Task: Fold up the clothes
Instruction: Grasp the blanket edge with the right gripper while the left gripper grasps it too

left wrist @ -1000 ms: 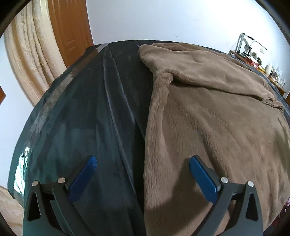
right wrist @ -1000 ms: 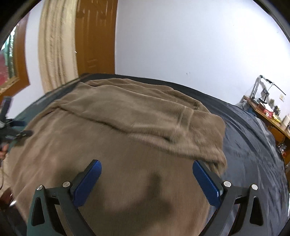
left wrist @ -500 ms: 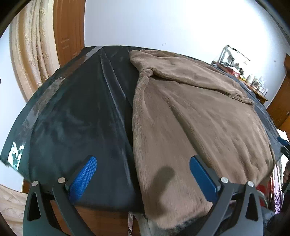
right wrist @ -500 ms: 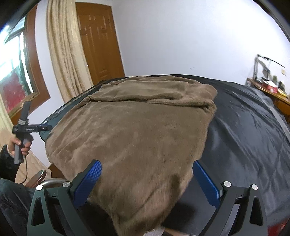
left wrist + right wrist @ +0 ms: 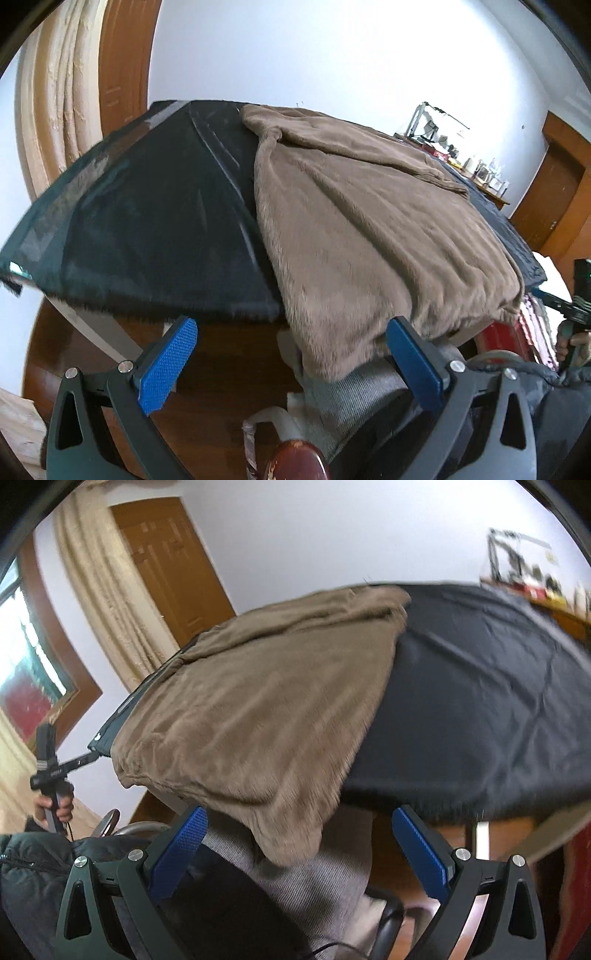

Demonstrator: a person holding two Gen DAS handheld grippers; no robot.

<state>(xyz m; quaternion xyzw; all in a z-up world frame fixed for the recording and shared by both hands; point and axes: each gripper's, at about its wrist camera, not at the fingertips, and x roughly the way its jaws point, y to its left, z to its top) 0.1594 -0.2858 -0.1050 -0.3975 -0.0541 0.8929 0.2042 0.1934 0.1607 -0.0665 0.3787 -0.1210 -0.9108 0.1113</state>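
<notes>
Brown garment overhangs table; both hand-held grippers gape empty.

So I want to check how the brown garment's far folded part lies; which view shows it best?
The left wrist view: the brown garment is sharp there, and its folded-over far part is plainly visible on the dark cloth. The right wrist view is motion-blurred; it shows mostly the near hem hanging over the table edge.
</notes>
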